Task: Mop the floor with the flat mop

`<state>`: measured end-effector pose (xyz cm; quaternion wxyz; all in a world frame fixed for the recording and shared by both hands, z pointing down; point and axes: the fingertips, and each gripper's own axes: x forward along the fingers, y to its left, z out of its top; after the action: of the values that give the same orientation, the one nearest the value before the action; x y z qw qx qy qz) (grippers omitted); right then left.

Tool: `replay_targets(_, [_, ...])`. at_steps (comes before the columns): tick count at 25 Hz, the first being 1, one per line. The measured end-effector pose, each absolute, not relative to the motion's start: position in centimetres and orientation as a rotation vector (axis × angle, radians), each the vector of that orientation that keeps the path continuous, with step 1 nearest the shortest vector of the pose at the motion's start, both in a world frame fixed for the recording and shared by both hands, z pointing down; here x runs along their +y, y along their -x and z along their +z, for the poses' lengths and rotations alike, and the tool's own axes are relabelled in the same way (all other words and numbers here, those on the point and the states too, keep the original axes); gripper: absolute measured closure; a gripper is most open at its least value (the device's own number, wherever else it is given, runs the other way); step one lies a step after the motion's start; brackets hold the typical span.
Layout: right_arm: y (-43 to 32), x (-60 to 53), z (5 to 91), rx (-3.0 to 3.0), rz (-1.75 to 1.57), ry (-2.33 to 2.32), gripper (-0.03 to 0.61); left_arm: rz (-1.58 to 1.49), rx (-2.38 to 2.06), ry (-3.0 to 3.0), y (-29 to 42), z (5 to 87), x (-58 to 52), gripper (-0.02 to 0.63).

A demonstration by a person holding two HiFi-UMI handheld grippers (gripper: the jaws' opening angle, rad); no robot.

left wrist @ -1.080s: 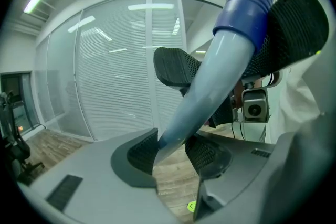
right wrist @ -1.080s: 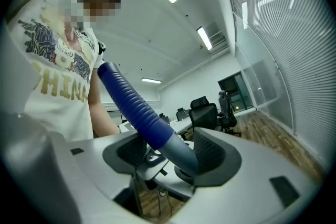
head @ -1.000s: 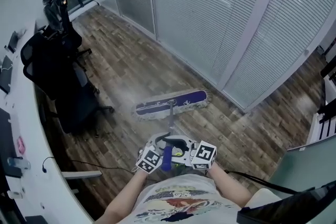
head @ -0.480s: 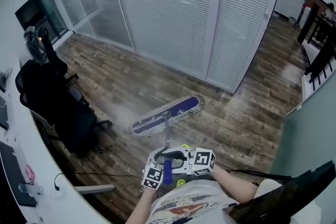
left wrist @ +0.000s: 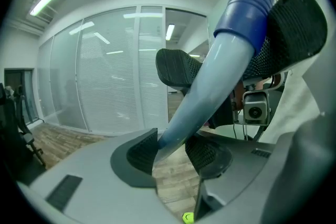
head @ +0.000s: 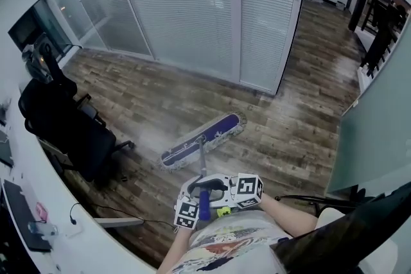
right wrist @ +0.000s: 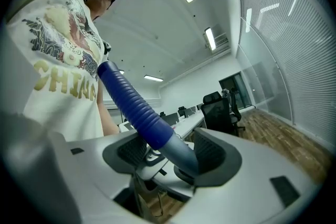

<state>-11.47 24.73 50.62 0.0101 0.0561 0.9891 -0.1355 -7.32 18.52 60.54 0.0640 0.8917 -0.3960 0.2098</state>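
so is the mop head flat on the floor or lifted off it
Flat down: in the head view the mop head lies full length on the wood floor, handle rising from its middle.

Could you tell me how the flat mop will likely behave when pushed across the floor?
The pole looks like rigid metal, so it probably won't flex. The wide, flat head likely glides on the wood floor rather than tipping; its fringe looks floppy.

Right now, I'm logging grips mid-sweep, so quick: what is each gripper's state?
Left gripper: closed on the mop handle, on its pale shaft.
Right gripper: closed on the same handle, just below the blue grip.
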Motion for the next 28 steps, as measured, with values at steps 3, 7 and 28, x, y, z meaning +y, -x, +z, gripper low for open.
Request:
replay_targets(3, [9.3,27.2,50.2,3.079,-0.435,-0.149,0.316,0.659,-1.167,-2.702,5.1,60.3,21.2,0.472])
replay_targets(7, [6.5,32.0,50.0,3.073,-0.445,-0.143,0.316,0.686,-1.138,-2.71,2.4,60.0,26.1,0.472])
replay_targets(28, [10.7,31.5,48.9,3.026,-0.416,-0.175,0.316,0.542,-1.154,-2.746,6.1,58.7,25.5,0.466])
